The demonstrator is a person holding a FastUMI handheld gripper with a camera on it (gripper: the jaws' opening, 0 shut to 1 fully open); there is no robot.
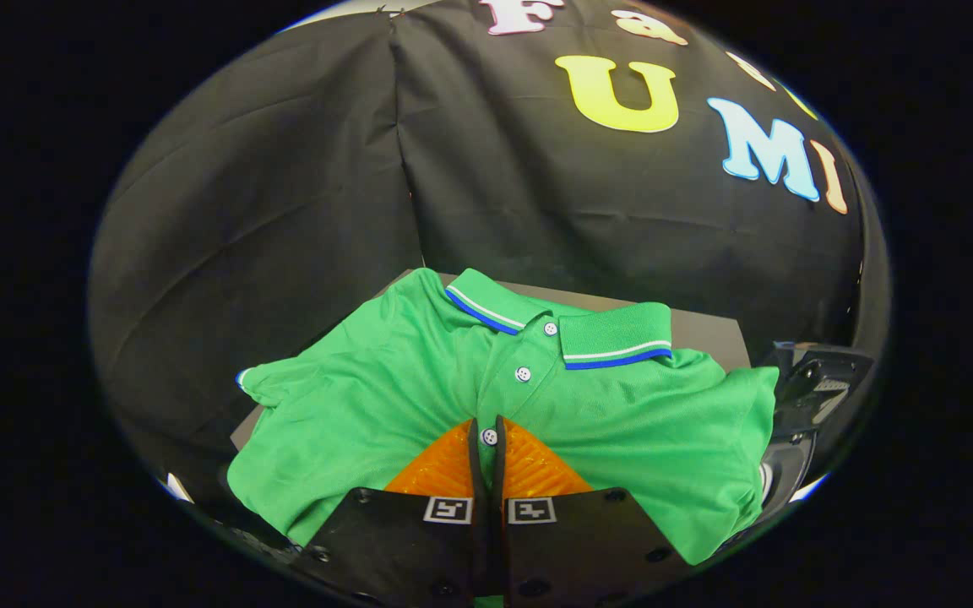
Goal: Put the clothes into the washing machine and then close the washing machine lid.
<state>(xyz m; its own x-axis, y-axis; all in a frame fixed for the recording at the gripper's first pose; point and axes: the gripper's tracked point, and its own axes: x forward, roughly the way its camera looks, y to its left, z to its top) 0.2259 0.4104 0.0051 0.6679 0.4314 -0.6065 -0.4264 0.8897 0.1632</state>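
Observation:
A green polo shirt [622, 405] with a blue-and-white striped collar lies spread on a dark grey table [710, 333], its collar on the far side. My gripper [487, 426] sits low over the shirt's front, its fingers closed together on the button placket. A white button and a ridge of green cloth show pinched between the fingertips, and creases in the cloth run toward them. The dark body of the washing machine [807, 397] stands just past the shirt's right sleeve; its lid is hidden.
The black cloth wall [284, 194] of the booth rises close behind the table and wraps round on the left. The shirt's left sleeve [263, 384] hangs over the table's left edge.

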